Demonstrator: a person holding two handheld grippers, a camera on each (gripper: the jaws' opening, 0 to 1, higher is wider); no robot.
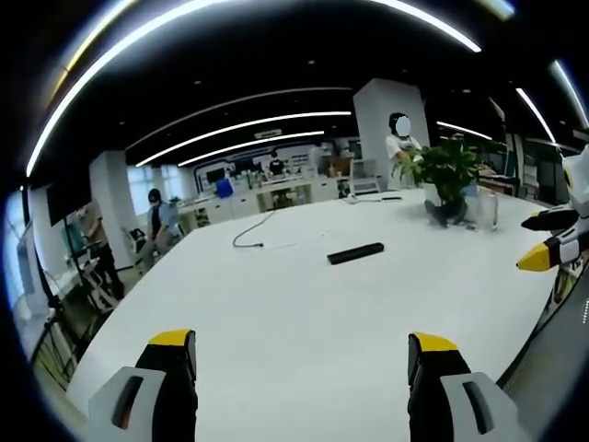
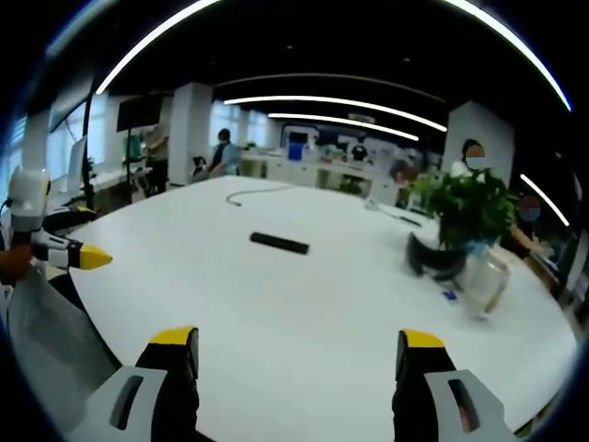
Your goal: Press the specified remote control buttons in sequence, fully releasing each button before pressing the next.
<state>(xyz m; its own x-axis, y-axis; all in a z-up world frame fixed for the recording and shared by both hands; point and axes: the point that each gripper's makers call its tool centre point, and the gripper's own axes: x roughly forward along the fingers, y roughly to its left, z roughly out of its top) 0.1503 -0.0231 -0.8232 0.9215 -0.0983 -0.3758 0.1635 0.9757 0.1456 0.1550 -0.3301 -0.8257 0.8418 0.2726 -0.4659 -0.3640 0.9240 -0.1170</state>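
Left gripper view shows the remote (image 1: 355, 252) lying far out on the white table (image 1: 276, 313), untouched, so pressing has not begun, and both grippers (image 1: 304, 354) (image 2: 300, 350), fingers wide apart and empty, must first reach it.

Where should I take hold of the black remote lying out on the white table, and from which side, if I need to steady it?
Grip the remote across its narrow width near one end, coming down from above. It lies flat and alone on the white table, long and slim, so its short sides fit an open claw and the rest of its top stays clear. Which face carries the buttons is too small to tell.
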